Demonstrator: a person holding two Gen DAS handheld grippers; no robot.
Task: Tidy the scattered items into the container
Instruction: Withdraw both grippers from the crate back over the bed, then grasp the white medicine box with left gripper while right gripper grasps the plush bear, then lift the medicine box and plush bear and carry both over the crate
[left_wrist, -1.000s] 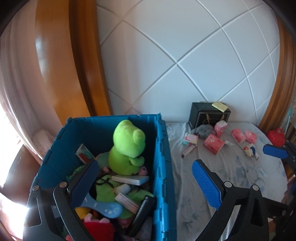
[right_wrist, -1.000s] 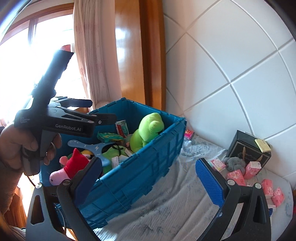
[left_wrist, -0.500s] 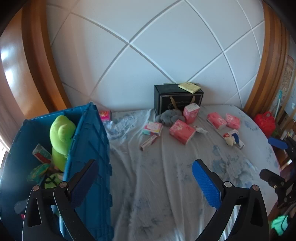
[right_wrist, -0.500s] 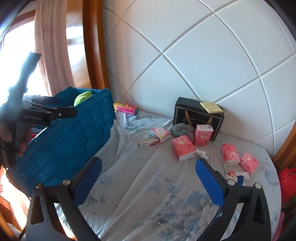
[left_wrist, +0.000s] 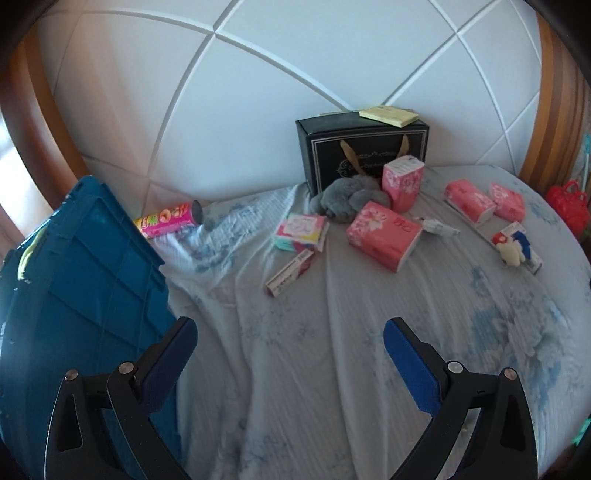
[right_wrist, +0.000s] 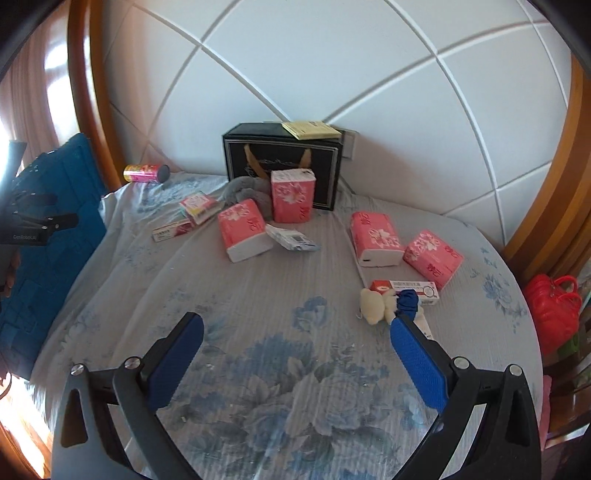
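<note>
Both claws are seen spread wide and empty: left gripper (left_wrist: 290, 345), right gripper (right_wrist: 295, 341). Scattered items lie on the bedsheet (right_wrist: 280, 295), well apart from the blue crate (left_wrist: 85, 280) at left. Nearest the right claw: a small plush toy (right_wrist: 376, 304) on a red-and-white carton (right_wrist: 406, 288). The plush is judged light, soft and compressible; a grip across its body is advised. The pink tissue packs (right_wrist: 242, 229) would yield; their narrow sides are preferred.

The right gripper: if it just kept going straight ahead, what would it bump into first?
Probably the bedsheet: the open right gripper points at bare fabric. Beyond lies a pink tissue pack, though depth is hard to judge.
</note>
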